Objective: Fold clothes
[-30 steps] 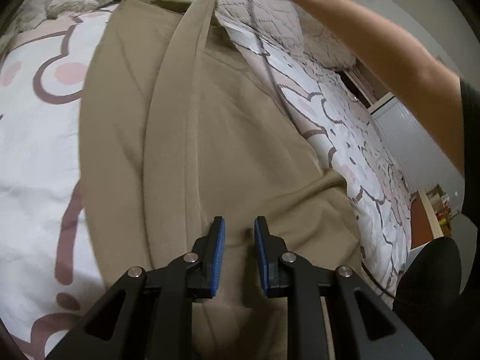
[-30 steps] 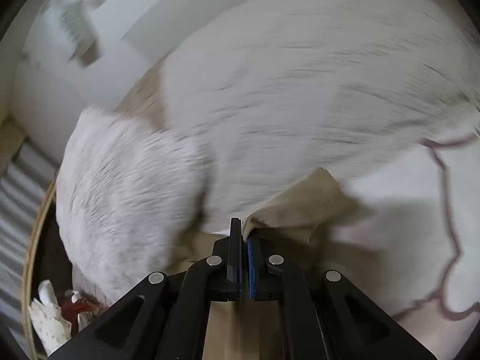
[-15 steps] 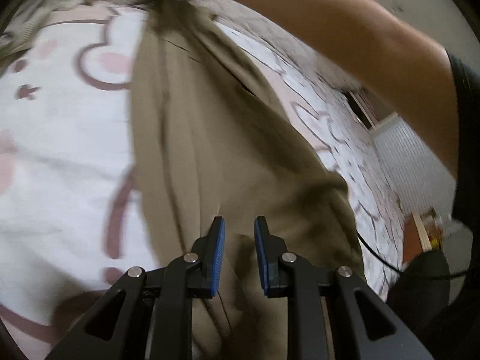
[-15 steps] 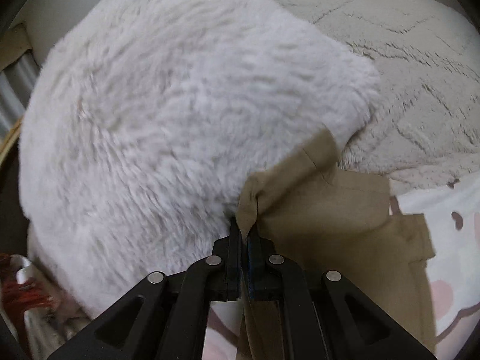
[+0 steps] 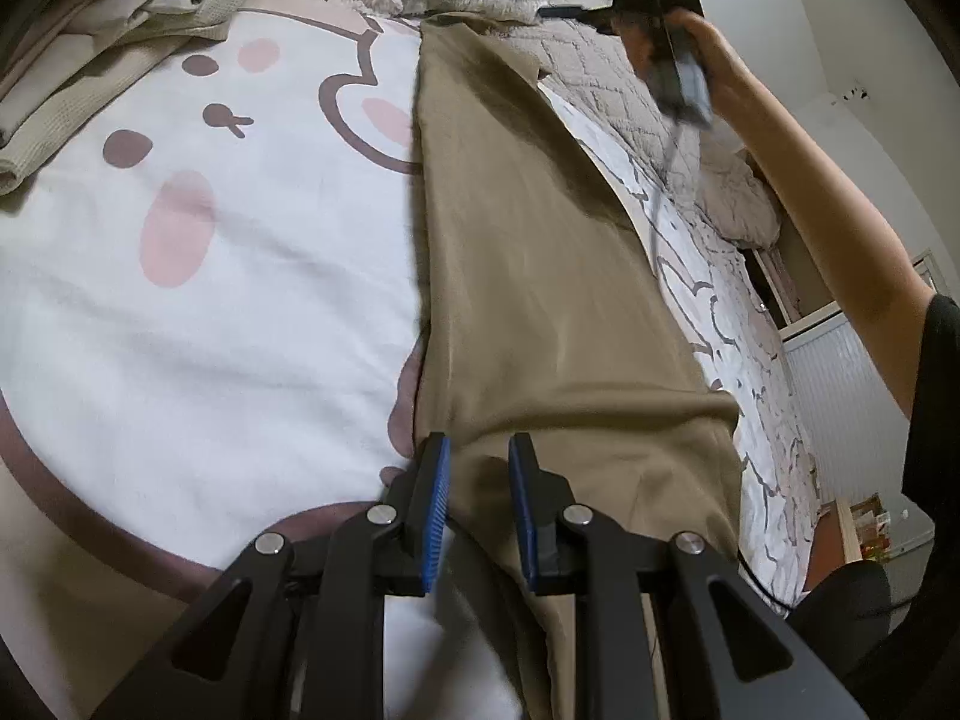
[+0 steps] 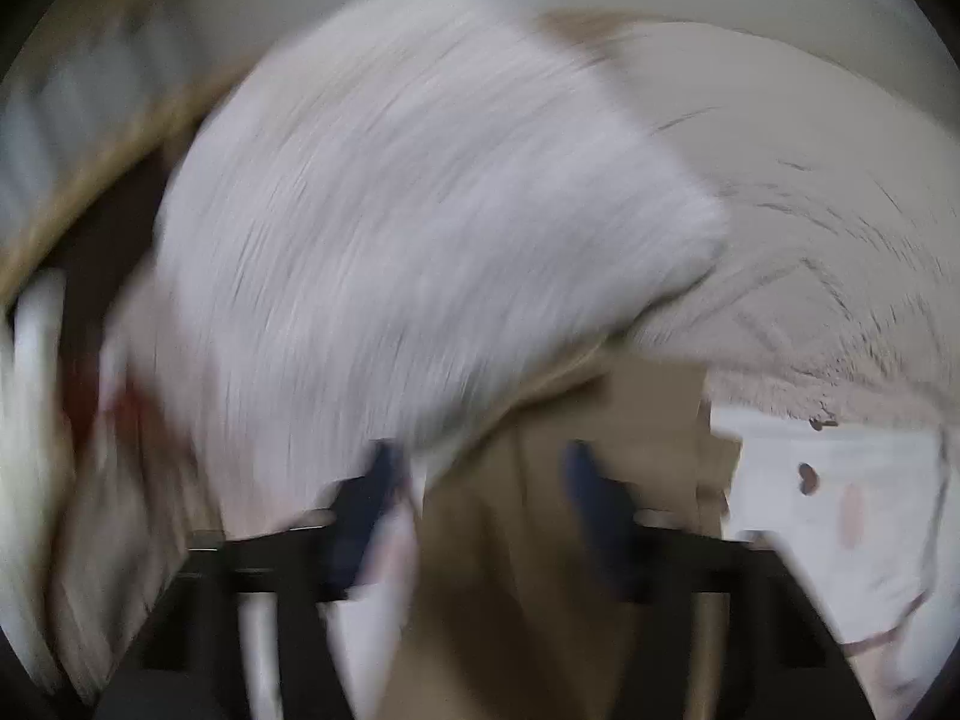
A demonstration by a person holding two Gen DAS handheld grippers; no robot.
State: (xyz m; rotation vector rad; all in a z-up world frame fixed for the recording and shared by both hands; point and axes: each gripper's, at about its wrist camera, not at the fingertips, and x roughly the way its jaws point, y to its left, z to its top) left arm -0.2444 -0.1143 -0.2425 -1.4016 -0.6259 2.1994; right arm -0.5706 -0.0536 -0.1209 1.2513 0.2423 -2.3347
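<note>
Tan trousers [image 5: 540,300] lie as a long folded strip on the cartoon-print bedsheet [image 5: 210,300]. My left gripper [image 5: 477,468] is at their near end. Its jaws are narrowly apart with a fold of the tan cloth bunched between the blue pads. At the far end a hand holds my right gripper [image 5: 540,0] just above the cloth. The right wrist view is blurred. It shows my right gripper [image 6: 483,462] with its jaws opening, and the tan trousers [image 6: 540,540] lying loose below and between them, untouched by the pads.
A fluffy white pillow [image 6: 420,210] and a quilted grey blanket [image 6: 810,240] lie just beyond the trousers' far end. Beige folded clothes [image 5: 90,60] are piled at the far left. A white cabinet [image 5: 840,372] stands right of the bed, and a person's arm [image 5: 810,210] reaches across.
My right gripper was shut on the trousers' far end and has now opened and let the cloth drop by the pillow. The left gripper slid sideways to the strip's left edge.
</note>
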